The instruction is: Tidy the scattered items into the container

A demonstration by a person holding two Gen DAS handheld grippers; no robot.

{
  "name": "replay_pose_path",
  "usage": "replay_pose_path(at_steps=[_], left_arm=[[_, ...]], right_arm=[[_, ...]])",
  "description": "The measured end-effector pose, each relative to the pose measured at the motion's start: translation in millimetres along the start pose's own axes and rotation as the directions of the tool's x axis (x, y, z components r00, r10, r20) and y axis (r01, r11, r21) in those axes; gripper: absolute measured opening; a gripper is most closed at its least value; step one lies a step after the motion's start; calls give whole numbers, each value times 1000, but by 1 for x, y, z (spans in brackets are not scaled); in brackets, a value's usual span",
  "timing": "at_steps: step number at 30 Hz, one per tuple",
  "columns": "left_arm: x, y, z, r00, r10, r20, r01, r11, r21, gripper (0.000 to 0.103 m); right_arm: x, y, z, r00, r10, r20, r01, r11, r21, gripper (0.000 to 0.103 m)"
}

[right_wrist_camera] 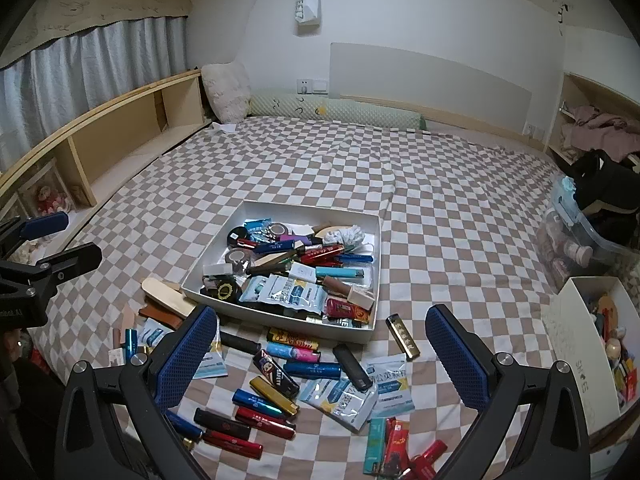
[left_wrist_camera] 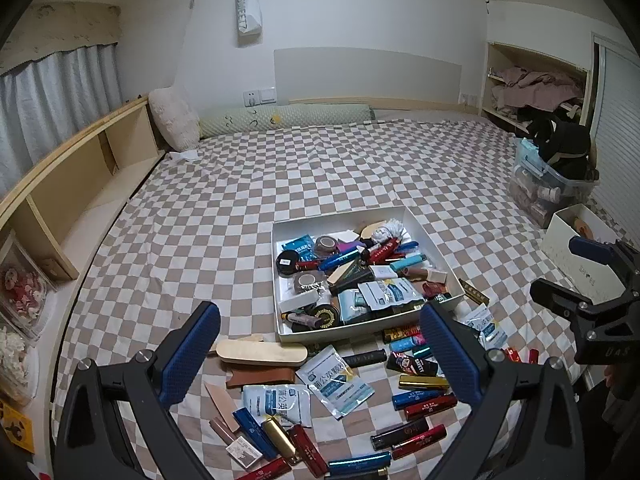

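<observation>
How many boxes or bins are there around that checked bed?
3. A shallow white cardboard tray, full of small items, sits mid-bed. A taller white box stands at the right edge. A clear plastic bin is just behind it. More may lie out of view.

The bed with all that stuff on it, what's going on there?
A person is tidying small items into a white box on the checkered bedspread, with a handheld gripper in each hand. The box already holds a heap of lighters, sachets and tape rolls, but many lighters and sachets lie loose in front of it. The left gripper and the right gripper hover over that loose pile, fingers wide open and holding nothing.
</observation>
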State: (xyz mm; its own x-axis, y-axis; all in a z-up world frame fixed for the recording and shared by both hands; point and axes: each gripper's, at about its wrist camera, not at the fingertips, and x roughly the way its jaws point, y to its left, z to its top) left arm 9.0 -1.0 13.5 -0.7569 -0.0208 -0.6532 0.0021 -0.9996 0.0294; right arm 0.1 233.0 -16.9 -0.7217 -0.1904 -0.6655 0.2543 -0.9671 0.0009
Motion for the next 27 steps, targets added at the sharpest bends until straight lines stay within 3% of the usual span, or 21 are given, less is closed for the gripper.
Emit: replay_pose_path(at_steps=[10,19,22,27], left_arm=[[-18,3,-4,999,0,43,1,1000,-29,101],[-51,6,-2,985,-74,154,82,995,-48,101],[-63,5,0,980,-76,184,84,996,-36,101],[-91,6,4,965,-58,257,65,998,-19,101]], right_arm=[[-27,6,1,993,52,101,-54,999,8,103],[-65,5,4,966,74,246,-85,996,37,103],[-81,2,5,951,78,300,-100,993,56,103],[-115,-6,7,902,66,427,-116,989,92,103]])
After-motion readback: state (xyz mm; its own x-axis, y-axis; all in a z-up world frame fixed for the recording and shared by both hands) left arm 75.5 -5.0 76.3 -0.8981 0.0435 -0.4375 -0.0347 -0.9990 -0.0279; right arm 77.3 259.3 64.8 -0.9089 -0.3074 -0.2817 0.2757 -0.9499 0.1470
